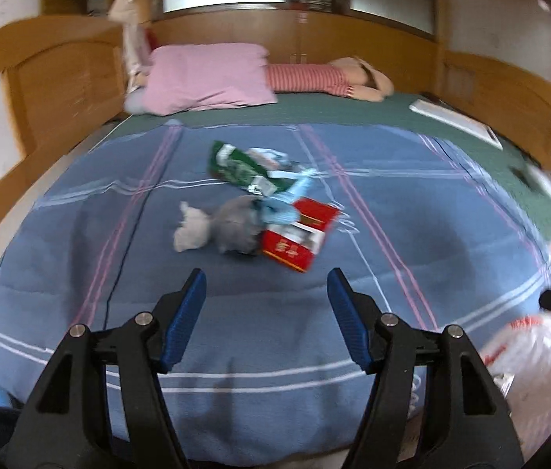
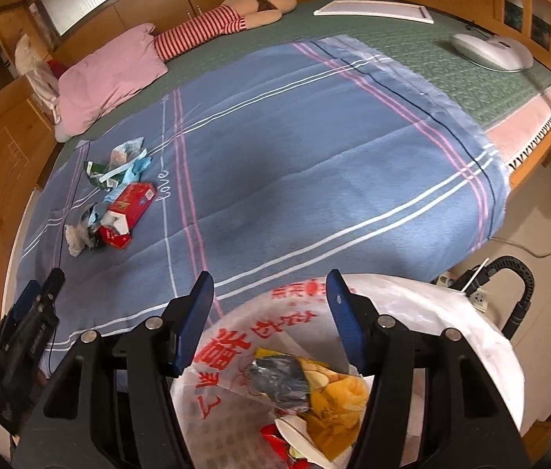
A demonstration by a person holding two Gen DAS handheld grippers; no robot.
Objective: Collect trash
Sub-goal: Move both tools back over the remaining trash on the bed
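Trash, led by a red cardboard box [image 1: 298, 234], waits beyond our empty, released left gripper [image 1: 266, 297]; our right gripper [image 2: 269, 301], spread empty, hovers above the white plastic bag [image 2: 431, 312].

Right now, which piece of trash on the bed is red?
The red carton, lying at the near right of the pile beside the grey crumpled wad; the other pieces are green, blue or white.

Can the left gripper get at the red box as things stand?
Probably yes: left gripper has open, empty jaws aimed at the red box, with only bare blanket between them.
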